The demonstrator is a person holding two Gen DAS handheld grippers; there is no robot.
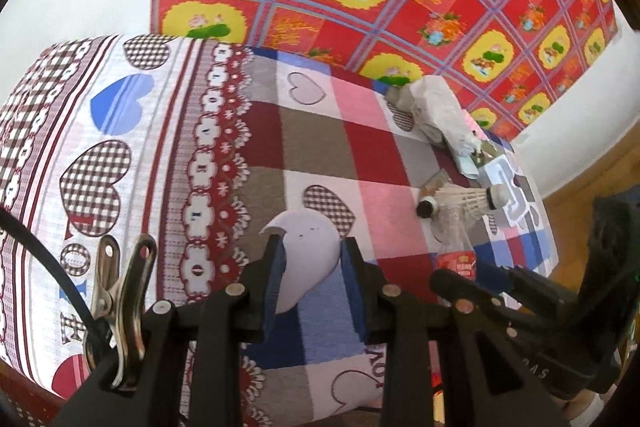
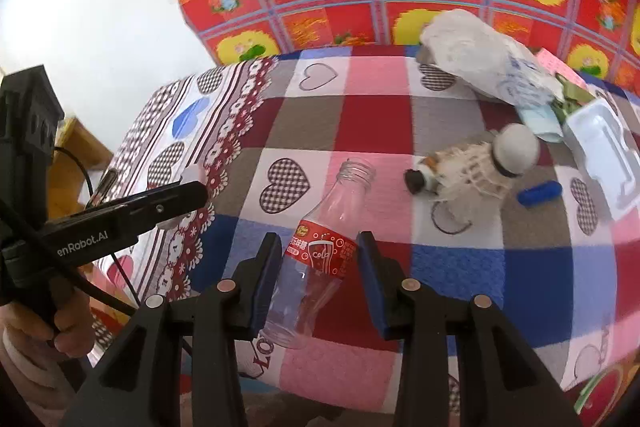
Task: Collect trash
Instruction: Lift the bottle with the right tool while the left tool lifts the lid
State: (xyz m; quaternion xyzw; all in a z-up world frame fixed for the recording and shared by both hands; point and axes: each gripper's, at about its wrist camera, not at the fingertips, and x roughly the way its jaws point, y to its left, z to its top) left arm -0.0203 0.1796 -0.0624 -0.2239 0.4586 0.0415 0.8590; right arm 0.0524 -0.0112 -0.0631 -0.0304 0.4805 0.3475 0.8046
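Bottle [image 2: 316, 259] between right jaws

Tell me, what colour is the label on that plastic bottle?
Red with white writing, on the clear bottle. The right wrist view shows it best.

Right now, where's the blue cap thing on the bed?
In the right wrist view, the small blue cap lies on the checked cover at the right, between the shuttlecock and the white foam tray.

the white piece [image 1: 308, 247] in the left gripper [image 1: 312, 259] is half hidden by its pads. the bottle [image 1: 454, 259] shows only partly behind the right gripper. near the bed's [image 2: 460, 255] far edge, the shuttlecocks [image 2: 476, 167] blur together.
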